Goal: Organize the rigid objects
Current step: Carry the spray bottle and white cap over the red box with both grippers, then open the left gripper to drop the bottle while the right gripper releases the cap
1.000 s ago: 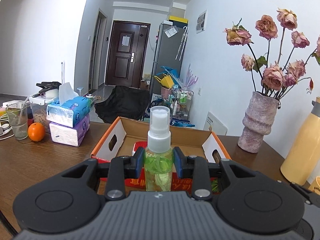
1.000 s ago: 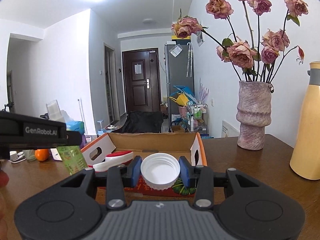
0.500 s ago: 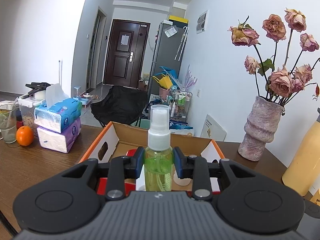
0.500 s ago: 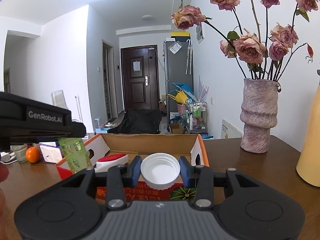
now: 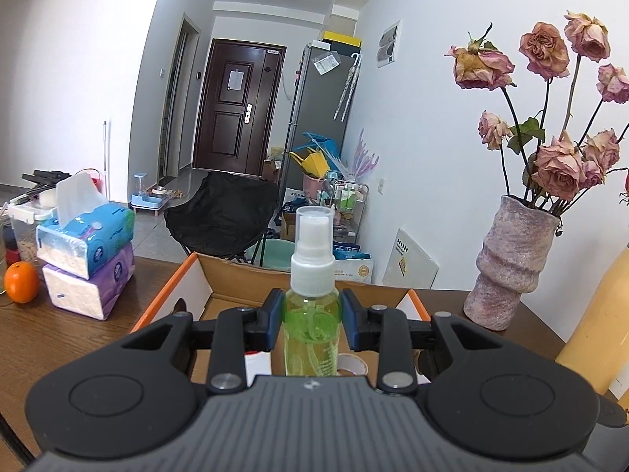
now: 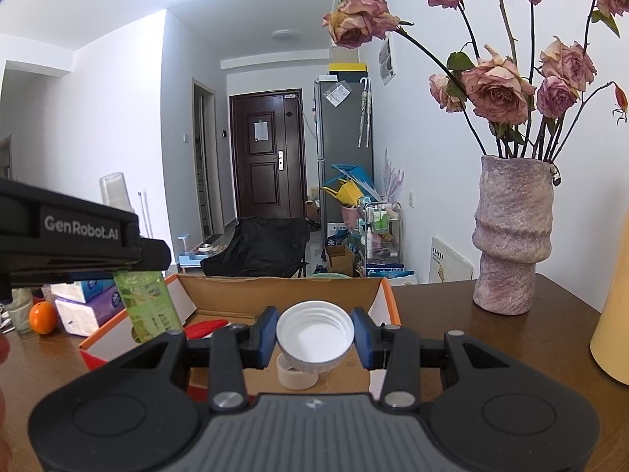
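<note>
My left gripper [image 5: 311,318] is shut on a green spray bottle [image 5: 311,314] with a white pump top, held upright over the near part of an open cardboard box [image 5: 243,275] with orange edges. My right gripper [image 6: 314,334] is shut on a white screw cap [image 6: 314,336], its open side facing the camera, also above the box [image 6: 283,289]. In the right wrist view the left gripper's body [image 6: 78,232] and the bottle [image 6: 151,306] show at the left. Inside the box lie a red-and-white object [image 6: 206,324] and a small white round piece [image 6: 297,375].
On the wooden table [image 5: 59,338] stand two stacked tissue packs [image 5: 88,259] and an orange [image 5: 21,281] at the left, a vase of dried roses [image 5: 511,263] and a yellow flask [image 5: 597,334] at the right. A black chair [image 5: 224,216] stands beyond the table.
Both grippers have moved forward over the box with their loads still held. The box has come nearer and sits lower in both views; the tissue packs and orange drifted left.
</note>
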